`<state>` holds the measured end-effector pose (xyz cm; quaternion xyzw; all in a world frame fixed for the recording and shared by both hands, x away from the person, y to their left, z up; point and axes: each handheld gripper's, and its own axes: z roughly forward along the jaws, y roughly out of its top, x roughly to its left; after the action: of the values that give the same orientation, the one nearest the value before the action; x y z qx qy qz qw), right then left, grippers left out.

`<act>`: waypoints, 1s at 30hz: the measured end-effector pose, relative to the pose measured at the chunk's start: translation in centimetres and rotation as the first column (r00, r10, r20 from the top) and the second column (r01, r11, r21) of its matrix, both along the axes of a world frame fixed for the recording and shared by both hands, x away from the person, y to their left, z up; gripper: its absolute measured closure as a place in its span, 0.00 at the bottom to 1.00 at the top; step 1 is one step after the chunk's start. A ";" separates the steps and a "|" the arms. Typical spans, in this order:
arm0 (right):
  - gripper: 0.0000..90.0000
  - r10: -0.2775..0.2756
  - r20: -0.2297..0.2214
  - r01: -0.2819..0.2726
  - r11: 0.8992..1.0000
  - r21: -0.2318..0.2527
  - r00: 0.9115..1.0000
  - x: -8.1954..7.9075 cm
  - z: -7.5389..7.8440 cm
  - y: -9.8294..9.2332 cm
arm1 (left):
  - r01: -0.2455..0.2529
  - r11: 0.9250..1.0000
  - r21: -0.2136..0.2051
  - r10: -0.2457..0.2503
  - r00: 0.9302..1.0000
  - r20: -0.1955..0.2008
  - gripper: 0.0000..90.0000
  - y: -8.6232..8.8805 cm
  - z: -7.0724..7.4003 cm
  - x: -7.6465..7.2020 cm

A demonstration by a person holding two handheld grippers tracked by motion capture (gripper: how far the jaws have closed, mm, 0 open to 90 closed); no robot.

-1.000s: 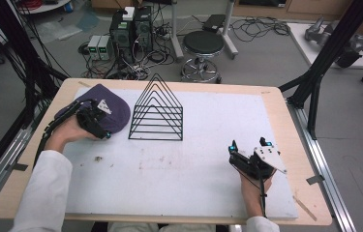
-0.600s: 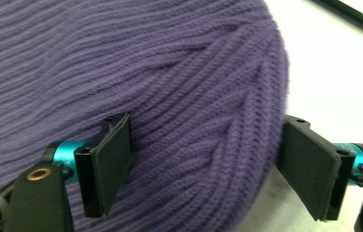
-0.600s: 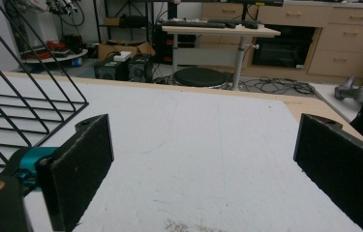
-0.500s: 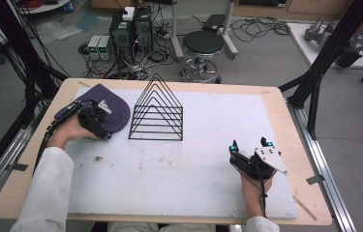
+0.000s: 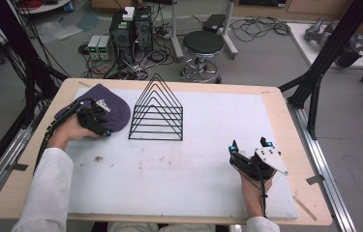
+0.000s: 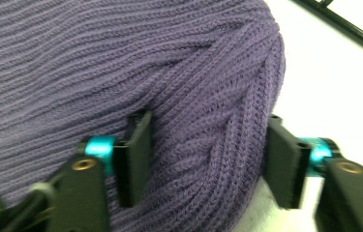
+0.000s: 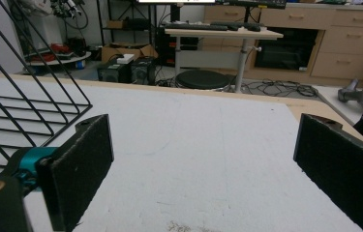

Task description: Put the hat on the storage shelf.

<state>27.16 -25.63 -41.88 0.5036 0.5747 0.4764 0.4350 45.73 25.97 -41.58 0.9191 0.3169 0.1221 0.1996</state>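
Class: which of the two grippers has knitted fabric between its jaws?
The left gripper: its open jaws straddle the purple knitted hat. The right gripper has nothing between its jaws.

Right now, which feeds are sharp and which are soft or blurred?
High view: evenly lit, whole table readable, slightly soft, no glare. Left gripper view: hat knit crisp at centre, left gripper jaws and the nearest knit blurred. Right gripper view: rack and mat sharp, right gripper pads a little soft at the edges, no strong shadows.

Ribbed purple knit hat [image 6: 121, 63], matt
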 end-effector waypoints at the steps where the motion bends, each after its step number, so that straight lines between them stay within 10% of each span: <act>1: 0.07 0.002 0.000 -0.002 1.000 0.000 1.000 0.0 0.0 0.0 | -0.005 1.000 0.011 0.005 1.000 0.012 0.66 0.0 0.1 0.0; 23: 0.07 -0.002 -0.005 0.002 1.000 0.005 1.000 0.1 0.0 -0.2 | -0.044 0.998 0.041 0.042 0.997 0.060 0.86 -0.1 0.8 0.1; 27: 0.07 -0.002 -0.005 0.002 1.000 0.006 1.000 0.0 0.0 -0.2 | -0.067 0.997 0.041 0.062 0.991 0.116 0.86 0.0 1.6 -0.1; 30: 0.07 -0.002 -0.003 0.002 1.000 0.005 1.000 0.0 0.0 -0.2 | -0.110 0.993 0.037 0.100 0.973 0.210 0.86 -0.1 2.7 -0.6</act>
<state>27.19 -25.84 -41.90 0.5060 0.5737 0.4766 0.4331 45.17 25.88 -38.86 0.8878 0.3396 0.2354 0.2026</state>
